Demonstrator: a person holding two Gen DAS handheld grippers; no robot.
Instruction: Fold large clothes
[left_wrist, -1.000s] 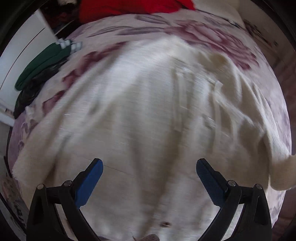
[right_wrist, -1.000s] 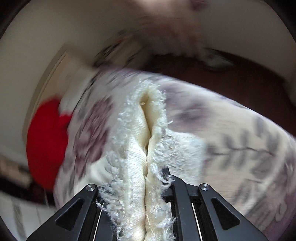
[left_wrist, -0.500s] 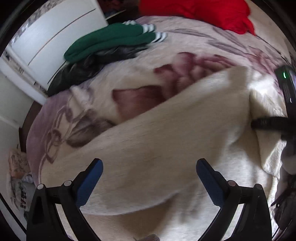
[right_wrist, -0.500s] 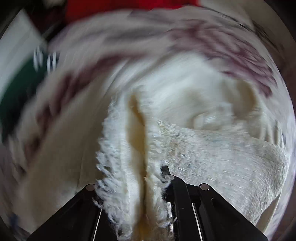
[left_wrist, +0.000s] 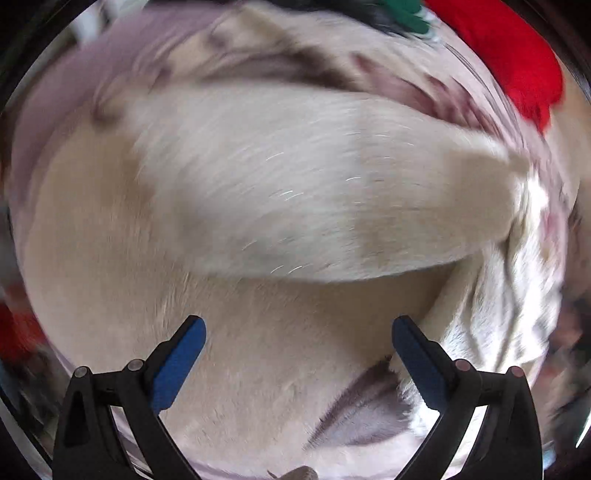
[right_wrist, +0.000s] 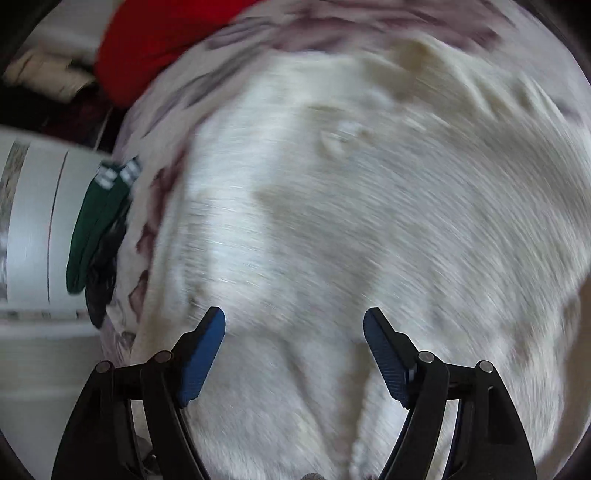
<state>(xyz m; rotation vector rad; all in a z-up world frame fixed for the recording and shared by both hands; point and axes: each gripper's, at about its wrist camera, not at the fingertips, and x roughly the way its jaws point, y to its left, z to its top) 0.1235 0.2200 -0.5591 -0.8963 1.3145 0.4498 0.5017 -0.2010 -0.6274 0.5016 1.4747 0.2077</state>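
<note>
A large cream-white fuzzy garment (left_wrist: 295, 192) lies spread on a bed with a purple flower-print cover (left_wrist: 74, 74). In the left wrist view a fold of it lies across the middle, blurred by motion. My left gripper (left_wrist: 297, 338) is open and empty just above the cloth. In the right wrist view the same garment (right_wrist: 351, 206) fills the frame. My right gripper (right_wrist: 293, 326) is open and empty over it.
A red garment (left_wrist: 517, 59) lies at the far end of the bed and also shows in the right wrist view (right_wrist: 155, 48). A green garment with white stripes (right_wrist: 96, 221) and a dark one lie at the bed's left edge by a white cabinet (right_wrist: 33, 221).
My right gripper has let go of the cream garment's edge and opened. Both cameras have swung; the garment now lies with a fold across it.
</note>
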